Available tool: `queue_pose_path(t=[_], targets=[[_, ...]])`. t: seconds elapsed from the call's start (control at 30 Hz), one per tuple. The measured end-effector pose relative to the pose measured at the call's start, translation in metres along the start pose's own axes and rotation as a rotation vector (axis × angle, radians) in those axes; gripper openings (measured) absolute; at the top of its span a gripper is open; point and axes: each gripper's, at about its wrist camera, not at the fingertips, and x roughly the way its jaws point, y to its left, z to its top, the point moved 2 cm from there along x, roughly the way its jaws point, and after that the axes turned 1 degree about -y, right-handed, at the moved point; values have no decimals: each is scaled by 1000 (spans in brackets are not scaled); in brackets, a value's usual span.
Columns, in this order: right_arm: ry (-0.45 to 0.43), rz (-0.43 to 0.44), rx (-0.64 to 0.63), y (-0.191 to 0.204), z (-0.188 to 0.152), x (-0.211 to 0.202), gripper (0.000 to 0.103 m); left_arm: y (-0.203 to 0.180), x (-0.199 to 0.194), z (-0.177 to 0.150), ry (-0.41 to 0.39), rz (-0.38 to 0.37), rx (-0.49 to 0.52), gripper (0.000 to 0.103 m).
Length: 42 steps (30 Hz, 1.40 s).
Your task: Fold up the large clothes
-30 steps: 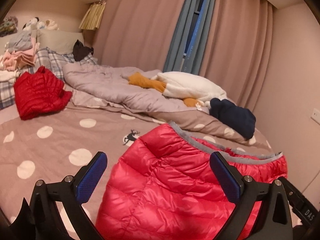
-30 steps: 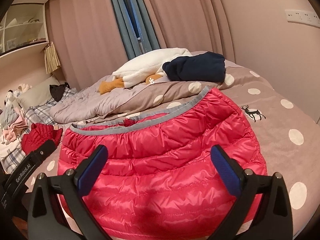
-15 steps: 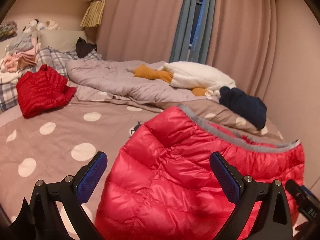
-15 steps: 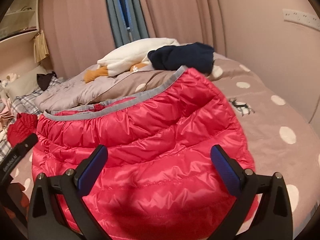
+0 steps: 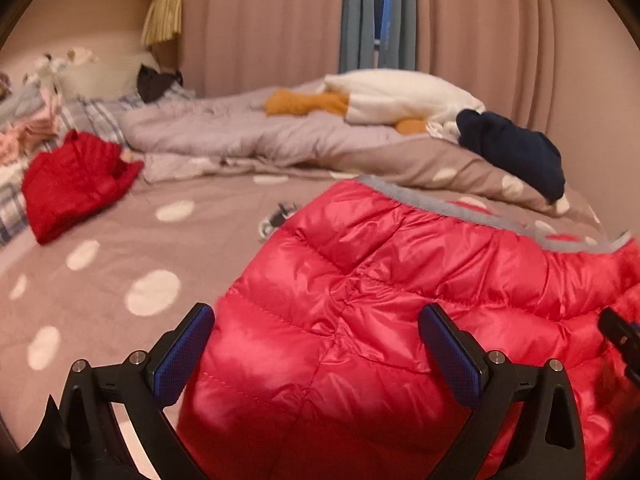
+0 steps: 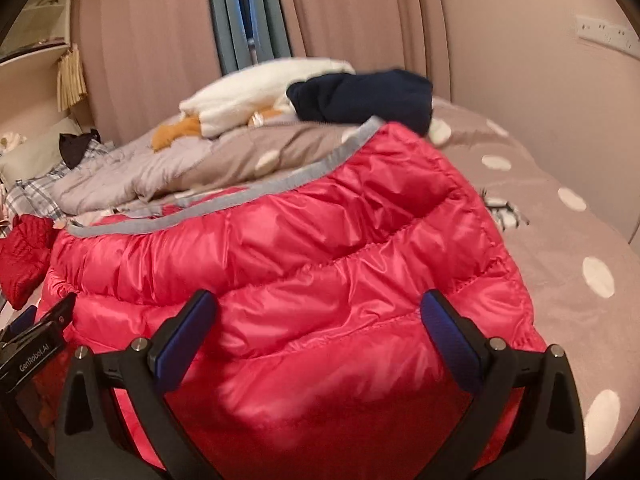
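Both grippers, left [image 5: 316,354] and right [image 6: 320,340], hover with fingers apart over the near edge of the red jacket [image 5: 400,300]; neither grips it. The jacket lies spread on the bed [image 5: 120,256], grey hem [image 6: 256,196] on the far side. Step in hand: approach for a fold. Next move, as judged: close on the near edge and carry it toward the hem.
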Motion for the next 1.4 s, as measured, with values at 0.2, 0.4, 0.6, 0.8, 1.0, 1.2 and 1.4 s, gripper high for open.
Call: queue_pose_path(t=[0.2, 0.4, 0.6, 0.8, 1.0, 1.2, 1.4], targets=[[36, 4, 8, -7, -15, 37, 103, 2, 28, -14, 21, 22, -73, 102], [-7, -46, -32, -1, -20, 43, 103, -5, 31, -20, -18, 45, -38, 102], [-4, -36, -30, -1, -19, 41, 103, 0, 27, -17, -13, 35, -56, 102], [-70, -20, -111, 12, -17, 8, 103, 4, -8, -15, -99, 119, -5, 102], [-142, 63, -151, 33, -14, -33, 103, 34, -36, -28, -126, 183, -33, 102], [-19, 102, -168, 49, -21, -32, 103, 84, -28, -55, 53, 140, -256, 102], [178, 69, -93, 45, -27, -13, 103, 83, -31, -71, 129, 25, -345, 102]])
